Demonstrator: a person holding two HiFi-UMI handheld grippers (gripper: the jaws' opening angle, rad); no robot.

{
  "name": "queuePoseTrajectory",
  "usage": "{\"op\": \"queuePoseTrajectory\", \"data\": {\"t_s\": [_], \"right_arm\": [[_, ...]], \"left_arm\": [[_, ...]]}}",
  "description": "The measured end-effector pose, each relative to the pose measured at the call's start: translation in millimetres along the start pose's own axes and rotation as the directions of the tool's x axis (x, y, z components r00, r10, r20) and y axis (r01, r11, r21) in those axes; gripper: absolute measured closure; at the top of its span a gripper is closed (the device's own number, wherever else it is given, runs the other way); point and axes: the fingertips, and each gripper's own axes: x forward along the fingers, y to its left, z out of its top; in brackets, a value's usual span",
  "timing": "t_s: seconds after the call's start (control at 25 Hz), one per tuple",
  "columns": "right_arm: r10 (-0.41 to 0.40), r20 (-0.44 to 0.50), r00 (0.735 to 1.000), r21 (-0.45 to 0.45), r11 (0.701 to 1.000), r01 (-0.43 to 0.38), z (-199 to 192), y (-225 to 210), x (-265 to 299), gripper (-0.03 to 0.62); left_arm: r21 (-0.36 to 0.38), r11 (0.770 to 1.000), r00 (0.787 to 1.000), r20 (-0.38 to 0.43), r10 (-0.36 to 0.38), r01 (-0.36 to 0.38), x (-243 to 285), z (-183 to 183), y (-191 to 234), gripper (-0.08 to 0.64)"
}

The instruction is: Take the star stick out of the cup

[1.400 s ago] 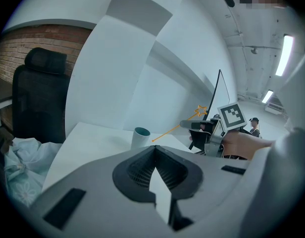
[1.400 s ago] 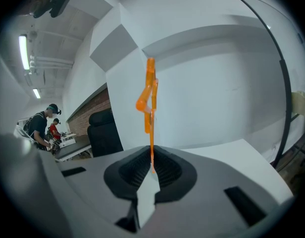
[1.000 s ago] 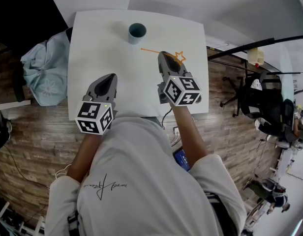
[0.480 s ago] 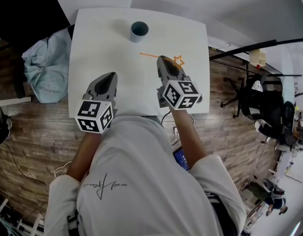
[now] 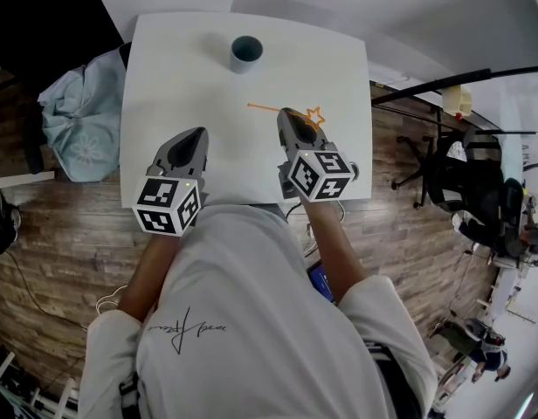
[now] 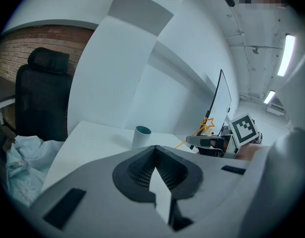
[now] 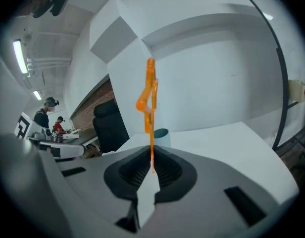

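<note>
The orange star stick [image 5: 267, 108] is out of the cup and held level above the white table [image 5: 164, 68]. Its star end [image 5: 314, 114] points right. My right gripper [image 5: 289, 113] is shut on the stick near its middle. In the right gripper view the stick [image 7: 151, 128] rises straight up from between the closed jaws. The teal cup [image 5: 244, 52] stands upright at the table's far side, clear of both grippers; it also shows in the left gripper view [image 6: 141, 136]. My left gripper [image 5: 193, 138] is shut and holds nothing, near the table's front left.
A black chair with light blue cloth [image 5: 77, 116] stands left of the table. A black office chair [image 5: 465, 186] and cables lie to the right on the wooden floor. A white wall runs behind the table.
My right gripper has drawn back a little toward the person with the star stick, farther from the cup. The left gripper has stayed put.
</note>
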Motion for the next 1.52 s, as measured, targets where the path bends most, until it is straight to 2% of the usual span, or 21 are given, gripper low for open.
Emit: {"op": "queuePoseTrajectory", "data": {"t_s": [0.68,1.52], "right_arm": [[0.004,-0.066,0.998,0.017,1.000,-0.003,-28,7,-15,0.566],[0.097,-0.105,0.990,-0.030,0.994,-0.101,-23,20,-31,0.569]], "left_arm": [[0.000,1.000,1.000,-0.017,-0.014,0.014,-2,-4,2,0.557],[0.011,1.000,0.999,-0.030,-0.022,0.022,-3,-3,5,0.558]]}}
